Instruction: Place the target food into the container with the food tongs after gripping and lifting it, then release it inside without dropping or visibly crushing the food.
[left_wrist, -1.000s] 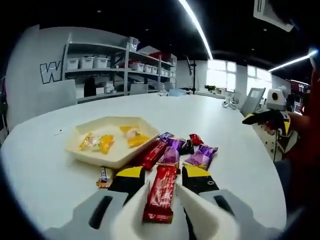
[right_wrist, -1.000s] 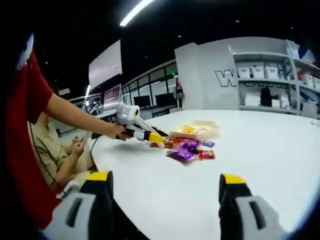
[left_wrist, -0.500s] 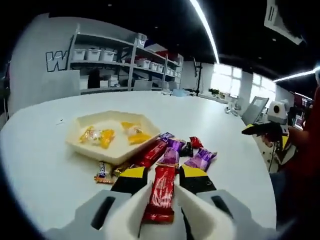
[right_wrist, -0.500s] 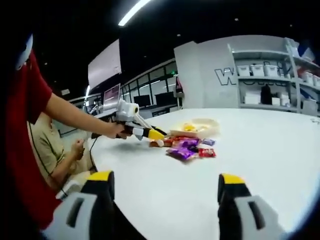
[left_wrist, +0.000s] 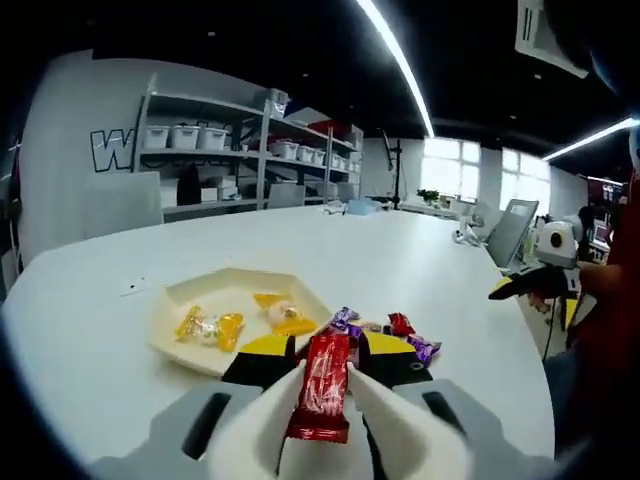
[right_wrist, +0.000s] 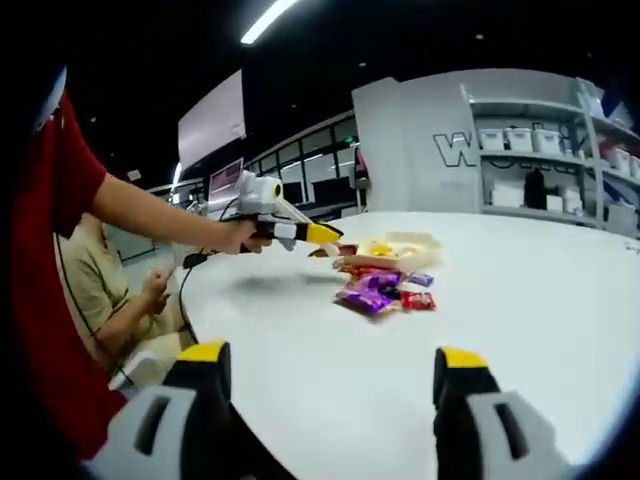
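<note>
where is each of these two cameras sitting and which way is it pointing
Left gripper view: rides the left gripper, looking along tongs gripping a red snack bar toward the cream tray.
Right gripper view: rides the right gripper, looking across the white table at the person's forearm.
Shared: tray, loose wrapped snacks, shelving.

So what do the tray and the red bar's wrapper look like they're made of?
The tray looks like matte cream plastic or melamine: smooth, uniform, no gloss, though ceramic can't be excluded. The red bar, held in the left hand-held gripper, has a glossy plastic-film wrapper with crinkles and bright highlights.
</note>
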